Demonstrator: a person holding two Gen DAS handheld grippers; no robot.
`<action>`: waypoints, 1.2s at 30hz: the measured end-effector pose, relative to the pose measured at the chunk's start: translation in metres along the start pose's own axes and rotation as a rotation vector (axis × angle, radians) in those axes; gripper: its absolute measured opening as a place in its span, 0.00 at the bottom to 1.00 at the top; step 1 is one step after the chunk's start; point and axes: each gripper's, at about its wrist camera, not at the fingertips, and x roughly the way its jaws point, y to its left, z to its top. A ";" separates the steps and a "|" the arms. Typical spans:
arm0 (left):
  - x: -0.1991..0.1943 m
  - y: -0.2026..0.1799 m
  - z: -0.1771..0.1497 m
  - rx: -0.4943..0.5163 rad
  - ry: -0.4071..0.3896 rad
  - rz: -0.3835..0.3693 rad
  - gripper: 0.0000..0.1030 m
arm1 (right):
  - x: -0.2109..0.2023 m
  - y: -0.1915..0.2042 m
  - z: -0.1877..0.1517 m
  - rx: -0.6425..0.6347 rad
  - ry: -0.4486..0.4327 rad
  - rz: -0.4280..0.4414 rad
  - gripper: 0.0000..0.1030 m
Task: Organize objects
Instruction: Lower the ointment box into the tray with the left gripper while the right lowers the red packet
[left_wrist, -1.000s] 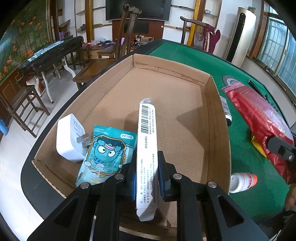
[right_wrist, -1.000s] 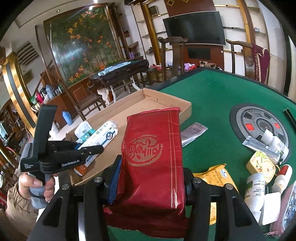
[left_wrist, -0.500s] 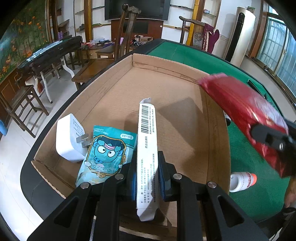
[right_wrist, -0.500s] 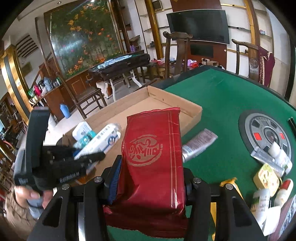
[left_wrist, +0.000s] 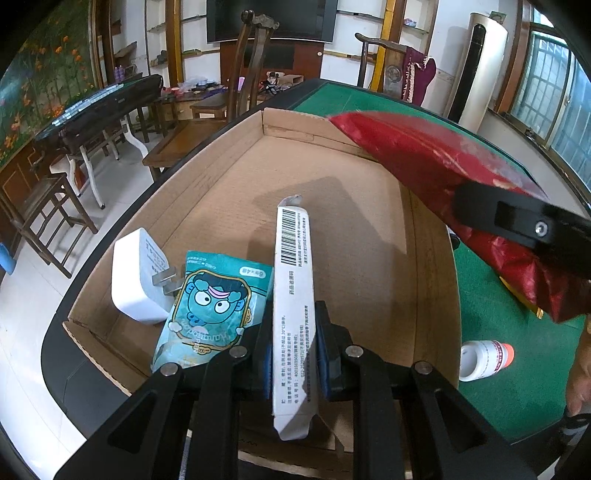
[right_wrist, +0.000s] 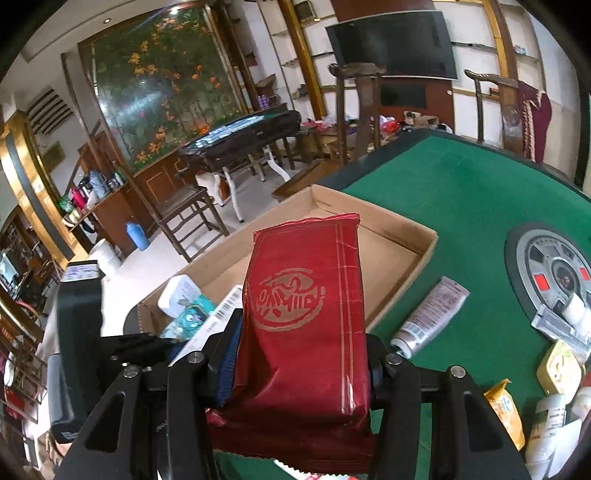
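Note:
My left gripper (left_wrist: 294, 321) is shut on a long white box with a barcode (left_wrist: 293, 258). It holds the box over the near end of the shallow cardboard tray (left_wrist: 236, 206). Inside the tray, to the left, lie a white plug adapter (left_wrist: 135, 273) and a teal cartoon packet (left_wrist: 210, 306). My right gripper (right_wrist: 301, 343) is shut on a red foil packet (right_wrist: 306, 280). In the left wrist view the red packet (left_wrist: 424, 158) hangs above the tray's right wall, its far end over the back right corner. The white box (right_wrist: 221, 314) shows just left of it.
The tray sits at the left edge of a green felt table (right_wrist: 461, 192). Right of the tray lie a silver tube (right_wrist: 432, 314) and a white bottle with an orange cap (left_wrist: 484, 360). Several small packets and bottles (right_wrist: 557, 369) crowd the right side near a round grey dial (right_wrist: 554, 273).
The right gripper has carried the red packet leftward, from over the green felt to above the tray's right wall. The left gripper and its white box have stayed in place.

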 end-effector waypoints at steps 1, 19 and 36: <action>0.000 0.000 0.000 0.001 0.001 0.000 0.18 | 0.003 -0.003 0.000 0.001 0.014 -0.013 0.54; 0.000 0.005 0.002 -0.004 0.026 -0.021 0.18 | 0.053 0.004 0.012 -0.030 0.214 -0.033 0.36; -0.057 0.018 -0.005 -0.012 -0.023 0.042 0.54 | 0.097 0.031 0.023 -0.261 0.255 -0.088 0.38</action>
